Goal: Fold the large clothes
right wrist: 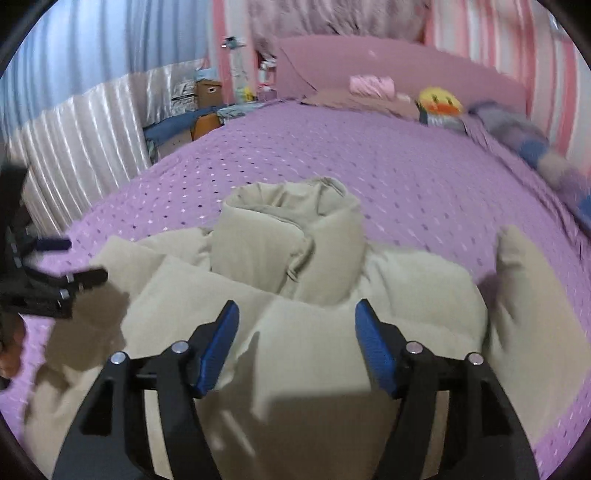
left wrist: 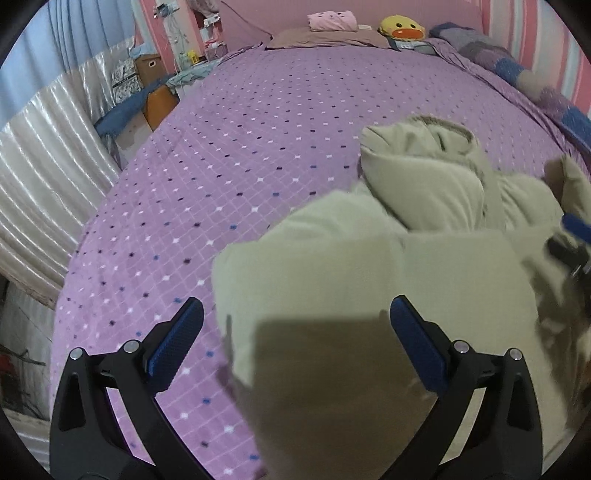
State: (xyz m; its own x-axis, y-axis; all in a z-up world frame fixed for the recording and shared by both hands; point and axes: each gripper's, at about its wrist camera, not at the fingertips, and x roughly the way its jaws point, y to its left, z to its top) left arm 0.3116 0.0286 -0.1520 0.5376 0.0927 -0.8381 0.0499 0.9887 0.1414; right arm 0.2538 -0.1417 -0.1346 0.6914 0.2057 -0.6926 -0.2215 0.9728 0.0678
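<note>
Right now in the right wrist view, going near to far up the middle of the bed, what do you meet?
Right gripper, open → beige puffer jacket → its rolled collar → bare purple bedspread → mauve pillow → folded pink cloth on it → pink headboard.

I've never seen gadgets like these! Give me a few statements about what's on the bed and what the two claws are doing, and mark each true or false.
1. The beige puffy jacket lies on a purple dotted bedspread. True.
2. The left gripper is clamped shut on a sleeve. False: its jaws stand wide open, gripping nothing.
3. A yellow duck plush sits near the headboard. True.
4. The right gripper holds a folded towel. False: it is open over the jacket.
</note>
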